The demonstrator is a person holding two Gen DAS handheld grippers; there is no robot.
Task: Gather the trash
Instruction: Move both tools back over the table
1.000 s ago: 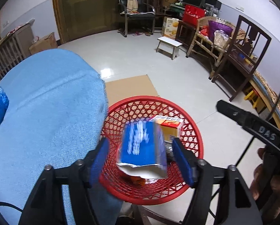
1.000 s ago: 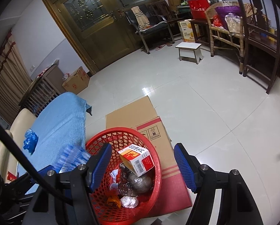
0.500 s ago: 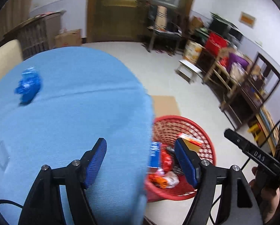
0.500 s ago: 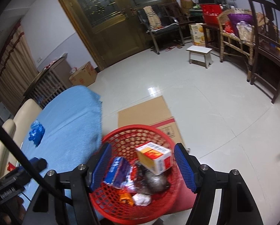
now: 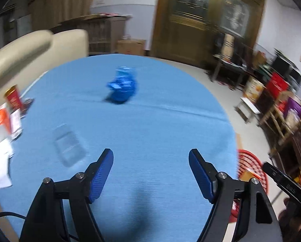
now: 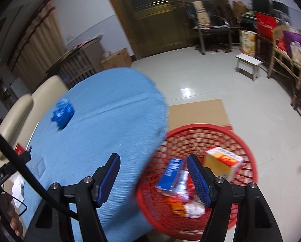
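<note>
A crumpled blue wrapper [image 5: 123, 87] lies far out on the round table with the blue cloth [image 5: 150, 125]; it also shows as the blue wrapper [image 6: 62, 114] in the right wrist view. My left gripper [image 5: 150, 161] hovers over the cloth, its jaws opening with nothing between them. A clear plastic piece [image 5: 69, 146] lies flat just left of it. My right gripper [image 6: 153, 166] stands open and empty over the table edge and the red mesh basket [image 6: 249, 151]. The basket holds a blue packet [image 6: 171, 174], an orange-and-white carton [image 6: 222, 161] and other scraps.
Papers and a red box [image 5: 13, 100] sit at the table's left edge beside beige chairs [image 5: 35, 46]. Flat cardboard [image 6: 198, 112] lies on the floor behind the basket. A white stool [image 6: 248, 64], dark chairs and shelves line the far right wall.
The blue packet left my left gripper and now lies in the basket. Both grippers swung left from the basket toward the table, the left one farther, and its jaws spread wider.
</note>
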